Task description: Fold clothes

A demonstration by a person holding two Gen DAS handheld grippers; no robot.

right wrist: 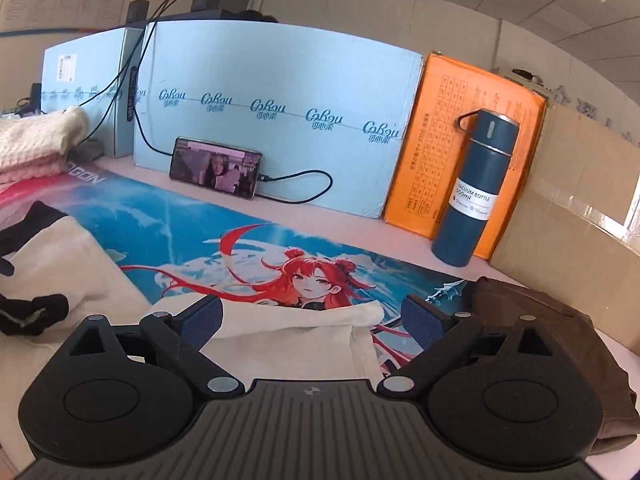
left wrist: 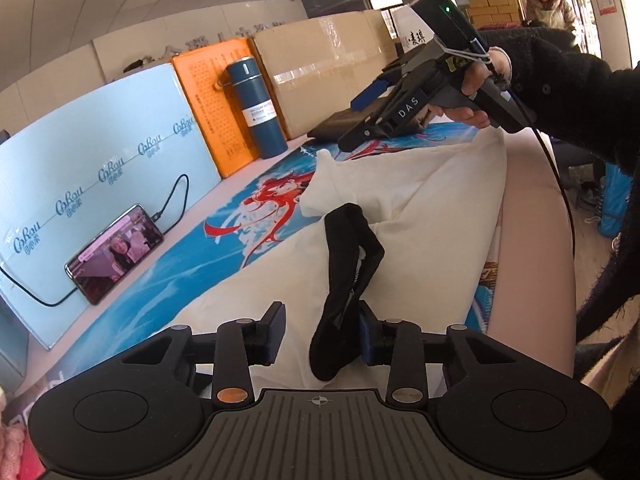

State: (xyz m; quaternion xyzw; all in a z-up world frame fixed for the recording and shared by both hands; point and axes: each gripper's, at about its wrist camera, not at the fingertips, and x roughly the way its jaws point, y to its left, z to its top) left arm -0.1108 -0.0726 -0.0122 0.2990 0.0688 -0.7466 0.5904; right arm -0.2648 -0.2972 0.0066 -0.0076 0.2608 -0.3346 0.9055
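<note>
One black collar (left wrist: 348,276) hides the left jaws' right pad.

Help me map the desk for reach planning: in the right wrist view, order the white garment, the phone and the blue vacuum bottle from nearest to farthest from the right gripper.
1. White garment: between the open right gripper's fingers, on the mat.
2. Blue vacuum bottle: upright at back right, against the orange box.
3. Phone: back left, leaning on the light blue board; only slightly farther than the bottle.
</note>
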